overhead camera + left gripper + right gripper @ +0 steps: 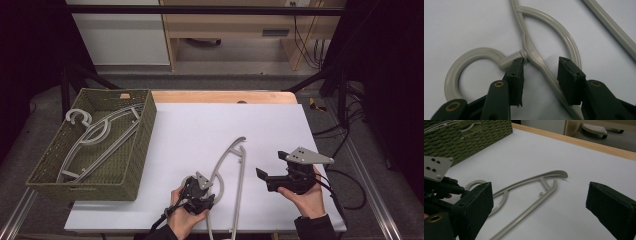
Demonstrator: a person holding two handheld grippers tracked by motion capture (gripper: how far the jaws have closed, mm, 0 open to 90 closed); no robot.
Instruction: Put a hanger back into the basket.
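plastic defines what lies before you: a pale grey clothes hanger (pixel 235 170) lies flat on the smooth white sheet (pixel 200 130) that covers the wooden table (pixel 220 96), its round hook ring toward your left hand and its long straight bar running beside the curved shoulder. your left gripper (pixel 199 196) sits low at the hanger's neck; in the left gripper view its black jaws stand part open, one pad tip touching the small collar where the ring joins the body, the other pad over the inner curved rib (pixel 564 32), not closed on anything. the ring (pixel 471 67) reads as a thick, glossy loop with a soft moulded ridge. your right gripper (pixel 277 172) is held above the sheet to the hanger's right, well apart from it, its blocky matte jaws spread wide with nothing between them, a grey three-cornered plate on top. at the table's left stands a rectangular basket (pixel 125 170) of olive-green woven fibre, coarse in texture, with a handle slot in its far wall; inside it rest more pale grey hangers (pixel 95 137), overlapping, hooks toward the far end.
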